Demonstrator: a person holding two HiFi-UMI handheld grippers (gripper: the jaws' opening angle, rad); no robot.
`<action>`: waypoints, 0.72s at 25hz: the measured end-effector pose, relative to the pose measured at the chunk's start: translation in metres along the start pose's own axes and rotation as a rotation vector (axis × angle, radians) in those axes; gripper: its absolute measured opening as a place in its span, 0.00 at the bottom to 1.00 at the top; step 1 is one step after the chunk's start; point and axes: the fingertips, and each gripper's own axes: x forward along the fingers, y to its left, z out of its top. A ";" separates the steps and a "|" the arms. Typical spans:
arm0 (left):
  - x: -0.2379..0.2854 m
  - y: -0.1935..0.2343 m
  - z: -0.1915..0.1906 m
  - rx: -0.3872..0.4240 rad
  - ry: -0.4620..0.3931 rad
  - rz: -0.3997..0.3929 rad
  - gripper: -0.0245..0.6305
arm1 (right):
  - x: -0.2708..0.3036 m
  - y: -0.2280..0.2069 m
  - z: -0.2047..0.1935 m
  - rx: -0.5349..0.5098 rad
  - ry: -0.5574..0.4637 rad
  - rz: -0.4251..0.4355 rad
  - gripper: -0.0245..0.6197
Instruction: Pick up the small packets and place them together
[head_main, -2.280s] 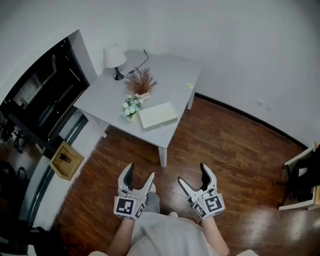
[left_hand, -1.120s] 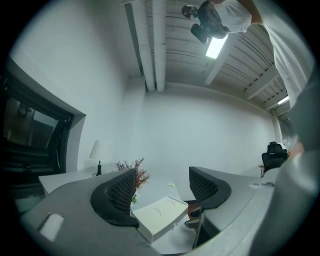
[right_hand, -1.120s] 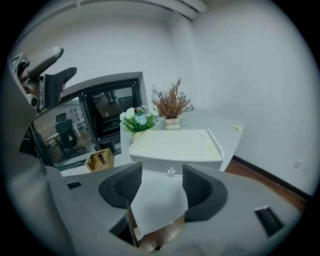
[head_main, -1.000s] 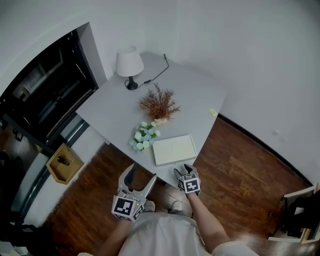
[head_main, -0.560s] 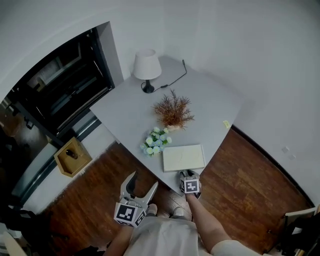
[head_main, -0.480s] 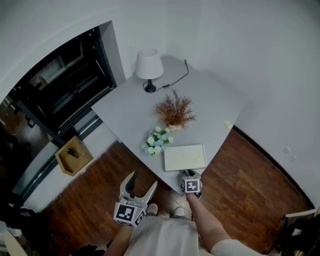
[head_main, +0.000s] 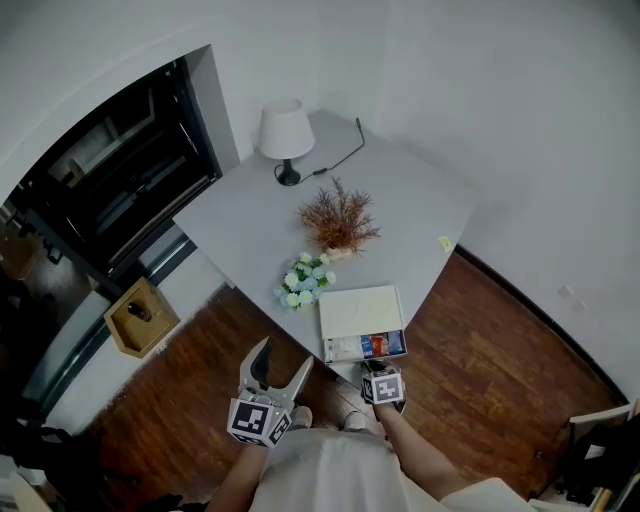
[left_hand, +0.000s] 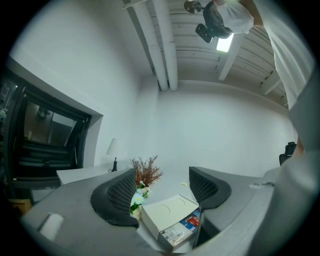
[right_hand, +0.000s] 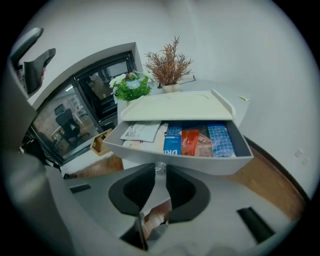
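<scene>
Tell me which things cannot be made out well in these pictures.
1. Back of the drawer: hidden under the box top, in the head view and the right gripper view.
2. Print on the packets: too small in the head view, partly behind the drawer's front wall in the right gripper view.
3. The knob: mostly covered by the right gripper.
4. The yellow thing on the table: too small to name.

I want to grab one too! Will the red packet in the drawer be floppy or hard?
Probably floppy: the red packet looks thin and flat, lying beside a blue packet in the drawer. Likely light too. Its smooth wrapper might slip when squeezed.
</scene>
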 end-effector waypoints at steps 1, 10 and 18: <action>0.002 -0.001 0.001 0.002 -0.001 -0.007 0.52 | -0.006 0.004 -0.009 -0.008 0.014 0.010 0.17; 0.012 -0.013 0.000 -0.005 -0.003 -0.056 0.52 | -0.015 0.009 -0.035 -0.044 0.034 0.009 0.17; 0.014 -0.013 0.001 0.002 -0.007 -0.068 0.52 | -0.055 0.021 -0.023 -0.177 -0.069 0.016 0.55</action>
